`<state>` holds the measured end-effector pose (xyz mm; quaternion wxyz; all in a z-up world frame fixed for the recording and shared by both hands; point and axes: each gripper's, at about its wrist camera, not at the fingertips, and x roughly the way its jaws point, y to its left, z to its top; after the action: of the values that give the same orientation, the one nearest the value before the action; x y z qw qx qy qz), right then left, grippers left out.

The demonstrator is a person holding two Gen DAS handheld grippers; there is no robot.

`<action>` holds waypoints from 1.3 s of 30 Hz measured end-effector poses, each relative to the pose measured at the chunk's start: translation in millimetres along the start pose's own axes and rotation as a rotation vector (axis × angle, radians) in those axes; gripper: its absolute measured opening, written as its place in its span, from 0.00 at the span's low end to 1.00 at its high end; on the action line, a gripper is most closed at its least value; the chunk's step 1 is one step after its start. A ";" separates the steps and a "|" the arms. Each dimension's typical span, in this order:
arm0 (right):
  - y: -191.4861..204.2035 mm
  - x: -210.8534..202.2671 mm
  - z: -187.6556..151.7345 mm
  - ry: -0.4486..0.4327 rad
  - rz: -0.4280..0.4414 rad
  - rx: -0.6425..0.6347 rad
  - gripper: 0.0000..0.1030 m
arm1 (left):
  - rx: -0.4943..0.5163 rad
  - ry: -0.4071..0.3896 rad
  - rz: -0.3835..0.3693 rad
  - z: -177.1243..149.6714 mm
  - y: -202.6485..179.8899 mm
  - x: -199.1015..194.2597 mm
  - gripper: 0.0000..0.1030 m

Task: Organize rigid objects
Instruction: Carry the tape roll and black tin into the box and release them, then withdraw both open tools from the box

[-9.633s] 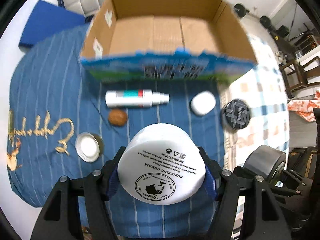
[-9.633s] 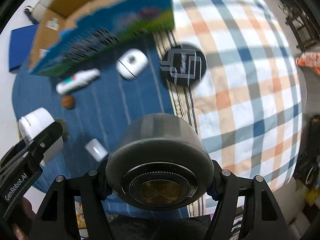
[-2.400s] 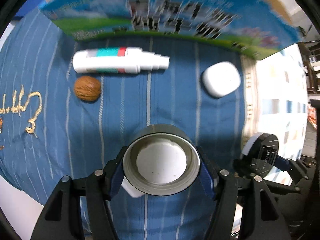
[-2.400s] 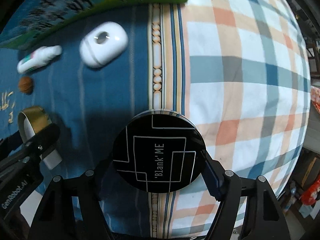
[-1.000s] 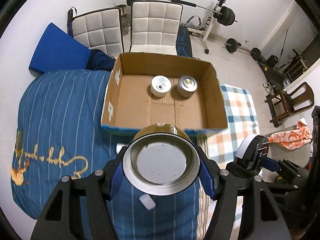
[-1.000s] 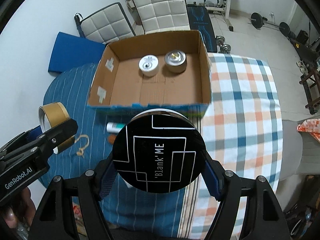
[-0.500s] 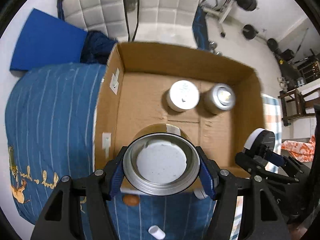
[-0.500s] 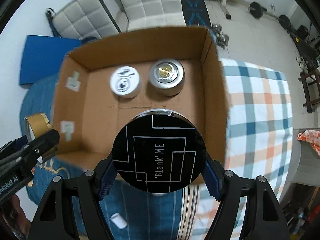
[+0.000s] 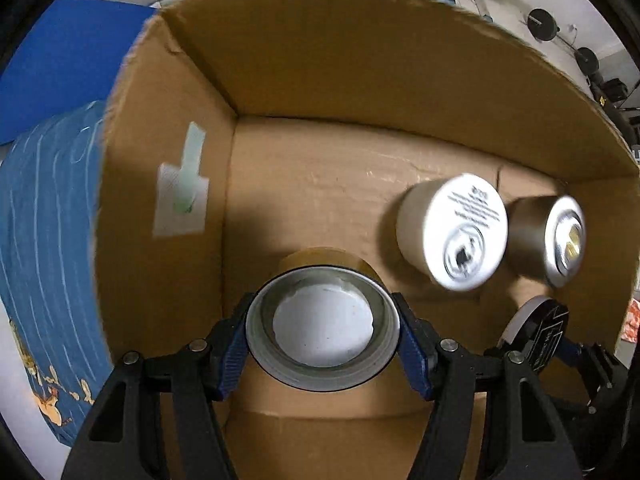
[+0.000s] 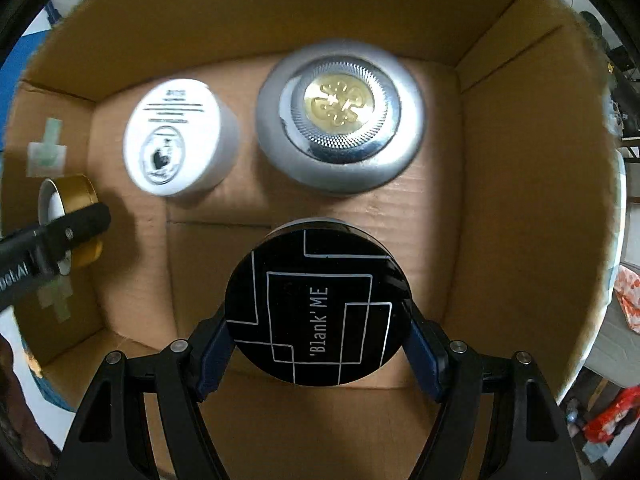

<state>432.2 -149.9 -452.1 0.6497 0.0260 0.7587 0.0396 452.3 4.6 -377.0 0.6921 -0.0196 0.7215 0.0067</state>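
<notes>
My left gripper [image 9: 322,340] is shut on a gold jar with a white inside [image 9: 322,330], held low inside the cardboard box [image 9: 328,184] near its left wall. My right gripper [image 10: 318,316] is shut on a black round case marked 'Blank ME' [image 10: 318,308], held inside the box [image 10: 516,184] near its front middle. On the box floor stand a white cream jar [image 9: 456,232] and a grey jar with a gold centre [image 9: 552,234]. In the right wrist view the white jar [image 10: 176,142] is at the back left, the grey jar [image 10: 340,120] at the back middle, and the gold jar [image 10: 74,200] at the far left.
The box walls surround both grippers closely. A blue striped cloth [image 9: 48,216] lies left of the box, with a blue mat [image 9: 60,60] behind it. Gym weights [image 9: 544,24] lie on the floor beyond.
Both grippers have moved forward and down from above the box into it. The held jar and case stay gripped. The box interior now fills both views.
</notes>
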 end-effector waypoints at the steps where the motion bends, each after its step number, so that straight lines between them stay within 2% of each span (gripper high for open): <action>1: -0.3 5.3 3.1 0.013 -0.009 -0.003 0.75 | -0.002 0.008 0.001 3.8 0.3 3.9 0.61; 11: -4.7 28.3 17.3 0.079 -0.003 0.014 0.76 | 0.002 0.076 -0.010 20.5 -3.6 28.1 0.61; 15: -6.8 26.7 20.4 0.088 0.015 0.019 0.77 | -0.014 0.092 -0.025 22.9 -2.3 26.0 0.66; 19: 0.8 15.6 14.9 0.078 0.022 0.015 0.88 | -0.043 0.097 -0.080 15.0 3.7 15.0 0.68; 21: 1.9 7.7 10.6 0.065 0.019 0.011 0.88 | -0.052 0.089 -0.098 9.8 5.0 7.3 0.73; 23: 2.9 -1.2 4.4 0.051 0.017 0.000 0.91 | -0.051 0.065 -0.109 1.7 4.8 -5.7 0.76; 24: 3.4 -6.6 0.3 0.042 0.015 -0.003 0.92 | -0.049 0.055 -0.111 -1.6 4.6 -9.9 0.84; 27: 6.0 -20.3 -11.6 0.017 0.019 -0.013 0.95 | -0.036 0.009 -0.099 -18.5 -5.7 -28.2 0.88; 28: 7.1 -26.9 -17.6 0.004 0.017 -0.019 0.99 | -0.031 -0.011 -0.088 -24.6 -6.8 -35.0 0.90; 29: 7.5 -31.9 -22.1 -0.008 0.017 -0.021 1.00 | -0.023 -0.037 -0.072 -33.0 -7.9 -43.0 0.99; 35: 9.5 -64.4 -52.4 -0.095 0.000 -0.026 1.00 | 0.005 -0.168 -0.039 -76.1 -16.9 -85.2 1.00; 39: 7.0 -87.0 -76.3 -0.164 -0.007 -0.019 1.00 | -0.001 -0.219 -0.062 -103.7 -13.7 -105.1 1.00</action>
<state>370.2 -152.9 -354.1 0.7100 0.0203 0.7026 0.0425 353.6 -11.0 -267.4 0.7665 -0.0416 0.6407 -0.0123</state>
